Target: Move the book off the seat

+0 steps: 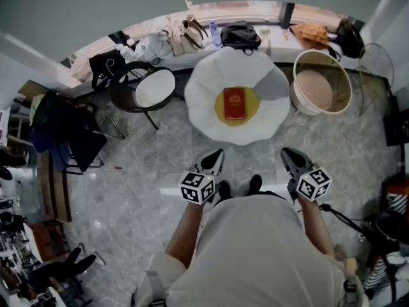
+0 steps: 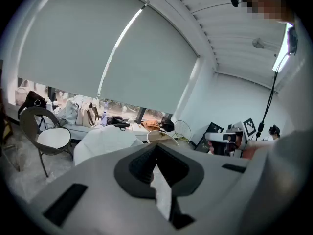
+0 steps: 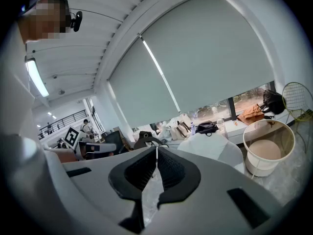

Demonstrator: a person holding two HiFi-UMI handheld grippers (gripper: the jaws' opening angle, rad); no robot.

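A red book [image 1: 234, 103] lies flat on the yellow centre cushion of a white egg-shaped seat [image 1: 208, 98] in the head view. My left gripper [image 1: 214, 159] and right gripper [image 1: 289, 157] are held in front of the person's body, short of the seat's near edge, both shut with nothing between the jaws. In the left gripper view the closed jaw tips [image 2: 155, 147] point over the white seat [image 2: 105, 140]. From the right gripper view the closed tips [image 3: 156, 151] aim toward the same seat [image 3: 210, 146]. The book does not show in either gripper view.
A black chair with a white pad [image 1: 152, 89] stands left of the seat, and a round beige tub [image 1: 321, 82] stands to its right. Bags [image 1: 241, 34] line the window ledge behind. A wire rack [image 1: 374, 59] sits at far right; a dark chair with clothes [image 1: 67, 133] at left.
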